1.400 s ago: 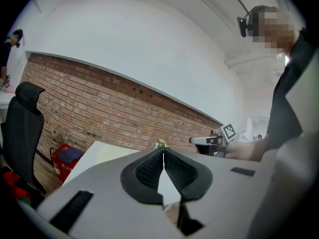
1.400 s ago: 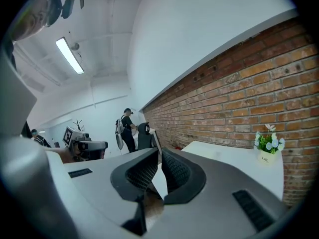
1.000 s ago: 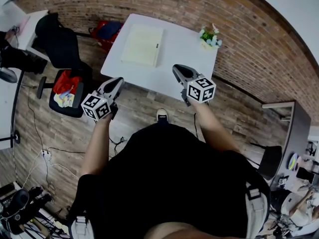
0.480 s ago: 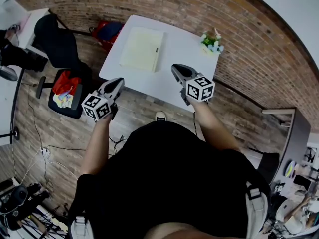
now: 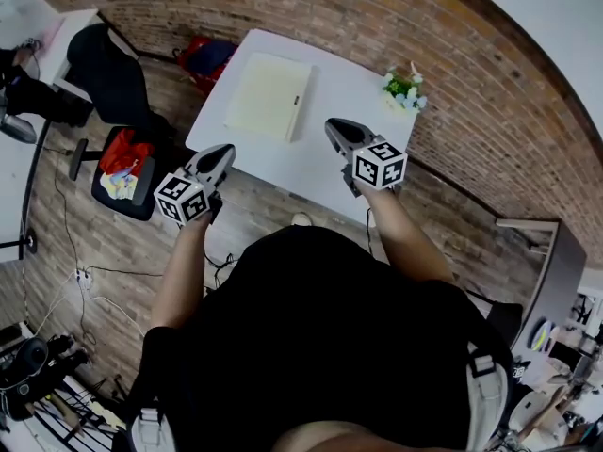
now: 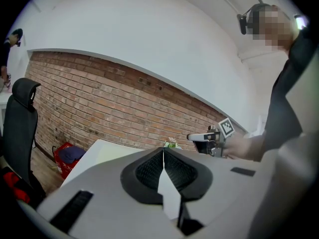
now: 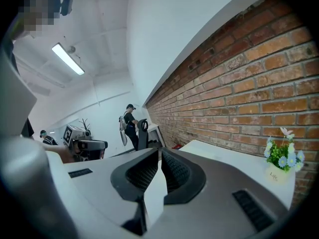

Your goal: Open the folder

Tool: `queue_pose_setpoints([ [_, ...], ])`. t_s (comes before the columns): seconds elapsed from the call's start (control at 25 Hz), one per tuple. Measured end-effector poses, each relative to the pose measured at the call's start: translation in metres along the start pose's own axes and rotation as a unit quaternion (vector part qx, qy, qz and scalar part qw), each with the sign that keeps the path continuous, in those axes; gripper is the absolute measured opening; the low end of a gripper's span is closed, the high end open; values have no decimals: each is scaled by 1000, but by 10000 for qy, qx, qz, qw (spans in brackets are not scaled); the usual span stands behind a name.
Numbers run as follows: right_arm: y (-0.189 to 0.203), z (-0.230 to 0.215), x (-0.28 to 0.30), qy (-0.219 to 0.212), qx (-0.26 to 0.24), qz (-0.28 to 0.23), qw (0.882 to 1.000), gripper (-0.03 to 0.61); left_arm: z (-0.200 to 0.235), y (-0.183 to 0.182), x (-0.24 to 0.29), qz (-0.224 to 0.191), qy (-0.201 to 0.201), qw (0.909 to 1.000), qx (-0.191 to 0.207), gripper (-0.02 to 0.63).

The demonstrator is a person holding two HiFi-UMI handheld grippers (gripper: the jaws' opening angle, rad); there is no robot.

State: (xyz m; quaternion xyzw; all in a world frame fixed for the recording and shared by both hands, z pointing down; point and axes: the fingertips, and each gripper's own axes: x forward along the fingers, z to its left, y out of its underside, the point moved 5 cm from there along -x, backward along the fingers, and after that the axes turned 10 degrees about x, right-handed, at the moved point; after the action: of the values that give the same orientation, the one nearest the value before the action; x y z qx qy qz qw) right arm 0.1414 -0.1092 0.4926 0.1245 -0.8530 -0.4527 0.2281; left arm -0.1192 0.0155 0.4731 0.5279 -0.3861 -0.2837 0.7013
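both closed, empty: left tongs (image 5: 224, 150), right tongs (image 5: 334, 126) | folder (image 5: 268, 95) on table (image 5: 347, 111) | brick wall (image 5: 283, 8)

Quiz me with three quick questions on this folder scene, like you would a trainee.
1. True or false: the left gripper touches the folder.
2. The jaws of the left gripper and the right gripper are: A) shut and empty; B) wide open; C) clamped on the folder.
3. What else stands on the table besides the folder?
Key: 1 false, it is well apart from the folder; 2 A; 3 a small pot of flowers.
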Motion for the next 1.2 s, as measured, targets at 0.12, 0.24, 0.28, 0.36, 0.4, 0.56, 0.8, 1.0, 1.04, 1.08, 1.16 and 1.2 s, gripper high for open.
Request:
queue_pose_setpoints([
  [0.12, -4, -9, 4, -64, 0, 47, 10000, 41, 0, -2, 7, 22, -55, 10000, 5, 15],
  [0.24, -7, -15, 8, -119, -16, 91, 9999, 41, 3, -3, 13, 7, -135, 9999, -16, 15],
  [0.28, -8, -16, 10, -134, -20, 102, 9999, 41, 4, -3, 14, -4, -158, 9999, -32, 15],
  [0.36, -11, -19, 13, -151, -24, 110, 9998, 41, 5, -3, 18, -22, -188, 9998, -55, 15],
  [0.4, -13, -21, 14, -155, -26, 111, 9998, 41, 6, -3, 20, -26, -193, 9998, -62, 15],
  [0.56, -15, -30, 20, -190, -19, 131, 9997, 41, 6, -3, 31, -26, -189, 9998, -85, 15],
  [0.8, -14, -37, 23, -215, 44, 153, 9996, 40, 8, -1, 36, 33, -227, 9997, -102, 15],
  [1.0, -13, -41, 23, -234, 63, 176, 9996, 38, 7, -4, 41, 50, -233, 9997, -73, 15],
  [1.04, -14, -42, 23, -240, 63, 180, 9995, 38, 6, -5, 42, 53, -235, 9997, -66, 15],
  [1.08, -15, -42, 23, -248, 61, 186, 9995, 38, 6, -6, 43, 58, -240, 9997, -60, 15],
  [1.16, -16, -43, 24, -274, 51, 199, 9994, 38, 6, -8, 44, 70, -257, 9996, -48, 15],
  [1.2, -17, -43, 25, -288, 48, 202, 9994, 37, 6, -8, 44, 77, -268, 9996, -36, 15],
])
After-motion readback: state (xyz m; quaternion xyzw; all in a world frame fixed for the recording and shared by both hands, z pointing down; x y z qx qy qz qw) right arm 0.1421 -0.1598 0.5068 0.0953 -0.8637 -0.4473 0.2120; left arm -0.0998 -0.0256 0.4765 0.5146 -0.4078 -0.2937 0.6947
